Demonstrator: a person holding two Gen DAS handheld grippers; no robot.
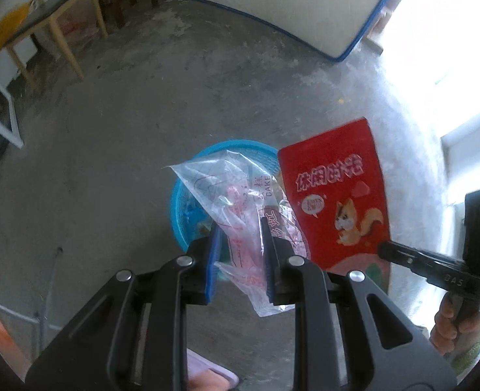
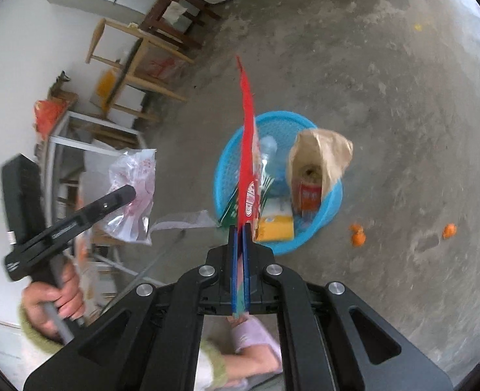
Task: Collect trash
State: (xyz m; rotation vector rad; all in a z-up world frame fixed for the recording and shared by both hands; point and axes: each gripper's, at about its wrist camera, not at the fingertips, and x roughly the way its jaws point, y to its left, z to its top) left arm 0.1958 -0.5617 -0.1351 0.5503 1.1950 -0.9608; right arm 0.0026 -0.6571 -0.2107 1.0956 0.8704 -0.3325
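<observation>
Left wrist view: left tongs [image 1: 240,254] pinching crinkled clear wrapper [image 1: 236,208], right tongs [image 2: 239,254] clamping flat red squirrel-printed packet [image 1: 334,195].

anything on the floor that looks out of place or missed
Yes: small orange peel-like scraps lie on the grey concrete floor, right of the blue plastic basket, outside it. A tiny yellow bit sits farther off.

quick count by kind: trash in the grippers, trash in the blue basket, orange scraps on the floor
Held in grippers: 2, a clear plastic bag in the left gripper and a red snack bag in the right gripper
Pieces I can make out in the blue basket: 4
Orange scraps on the floor: 3
Total: 9
</observation>
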